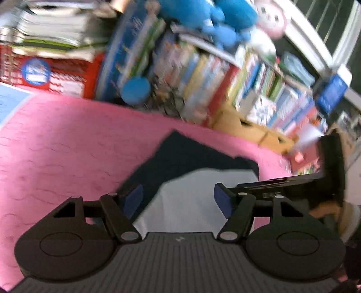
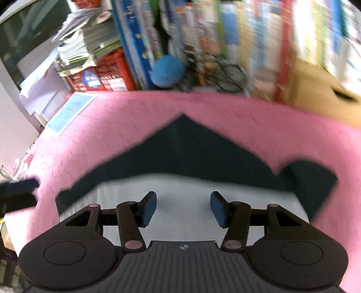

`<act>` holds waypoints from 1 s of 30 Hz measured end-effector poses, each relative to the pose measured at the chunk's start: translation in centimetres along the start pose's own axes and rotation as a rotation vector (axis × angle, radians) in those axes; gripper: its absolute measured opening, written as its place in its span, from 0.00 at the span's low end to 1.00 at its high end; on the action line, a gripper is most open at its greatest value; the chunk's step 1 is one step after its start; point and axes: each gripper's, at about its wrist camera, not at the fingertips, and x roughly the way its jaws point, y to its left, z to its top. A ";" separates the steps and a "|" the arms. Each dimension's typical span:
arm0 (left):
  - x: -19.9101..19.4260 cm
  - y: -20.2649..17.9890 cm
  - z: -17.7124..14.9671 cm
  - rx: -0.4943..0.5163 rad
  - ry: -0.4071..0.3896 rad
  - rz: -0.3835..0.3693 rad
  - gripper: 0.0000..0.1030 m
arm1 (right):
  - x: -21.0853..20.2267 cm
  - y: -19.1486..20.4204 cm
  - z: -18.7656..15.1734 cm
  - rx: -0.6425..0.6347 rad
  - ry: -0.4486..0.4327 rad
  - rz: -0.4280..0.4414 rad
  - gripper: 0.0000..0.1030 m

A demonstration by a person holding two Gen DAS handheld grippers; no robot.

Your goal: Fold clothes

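Note:
A garment, dark navy (image 1: pixel 180 153) with a white panel (image 1: pixel 189 191) over its near half, lies flat on a pink cloth-covered surface (image 1: pixel 67 146). My left gripper (image 1: pixel 178 199) hangs open above the white panel's left edge, nothing between its blue pads. The right gripper's black body (image 1: pixel 327 175) shows at the right of the left wrist view. In the right wrist view the navy garment (image 2: pixel 187 146) and its white panel (image 2: pixel 182 191) lie below my right gripper (image 2: pixel 183 208), which is open and empty. A navy sleeve (image 2: pixel 313 178) sticks out to the right.
Shelves crammed with books (image 1: pixel 203 72) and blue plush toys (image 1: pixel 214 18) stand behind the pink surface. A red crate (image 2: pixel 103 74) under stacked papers sits at back left, a cardboard box (image 2: pixel 320 97) at back right. A blue sheet (image 2: pixel 70 110) lies on the left edge.

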 end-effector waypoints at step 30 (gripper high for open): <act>15.5 -10.5 9.2 0.104 0.264 -0.382 0.74 | -0.3 1.1 -5.4 -0.076 -0.127 -0.123 0.80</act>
